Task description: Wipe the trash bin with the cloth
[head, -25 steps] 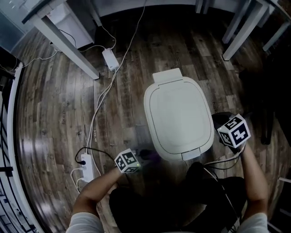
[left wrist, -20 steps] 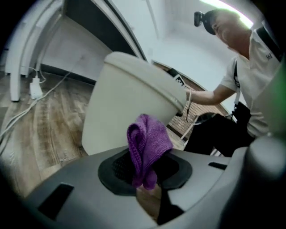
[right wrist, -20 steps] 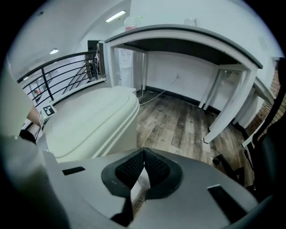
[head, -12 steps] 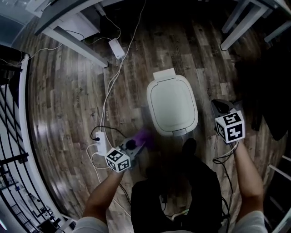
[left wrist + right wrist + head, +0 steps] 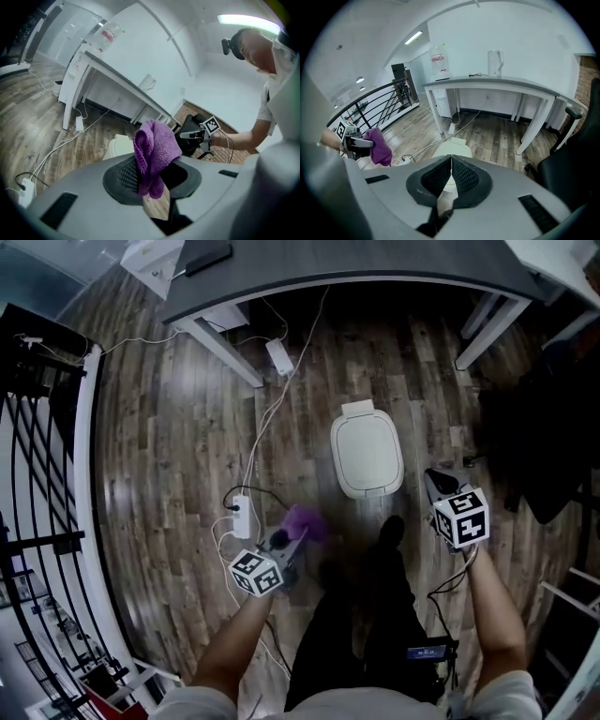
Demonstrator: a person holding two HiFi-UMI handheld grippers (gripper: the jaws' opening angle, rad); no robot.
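The white trash bin point(image 5: 366, 454) stands on the wood floor with its lid closed, well below both grippers. My left gripper point(image 5: 294, 538) is held up at the bin's near left, shut on a bunched purple cloth point(image 5: 305, 520). In the left gripper view the cloth point(image 5: 155, 151) hangs out between the jaws, with the bin point(image 5: 118, 144) behind it. My right gripper point(image 5: 430, 476) hovers at the bin's near right, shut and empty. In the right gripper view its jaws point(image 5: 450, 174) meet over the bin point(image 5: 452, 149), and the cloth point(image 5: 378, 146) shows at the left.
A grey desk point(image 5: 356, 268) runs along the far side, its white legs point(image 5: 220, 351) on the floor. A power strip point(image 5: 237, 517) and cables lie left of the bin. A black railing point(image 5: 47, 474) lines the left. A black chair point(image 5: 534, 437) stands at the right.
Both grippers and the head camera have risen away from the bin, which now looks smaller and farther. The left gripper still holds the purple cloth, now lifted off the bin's side.
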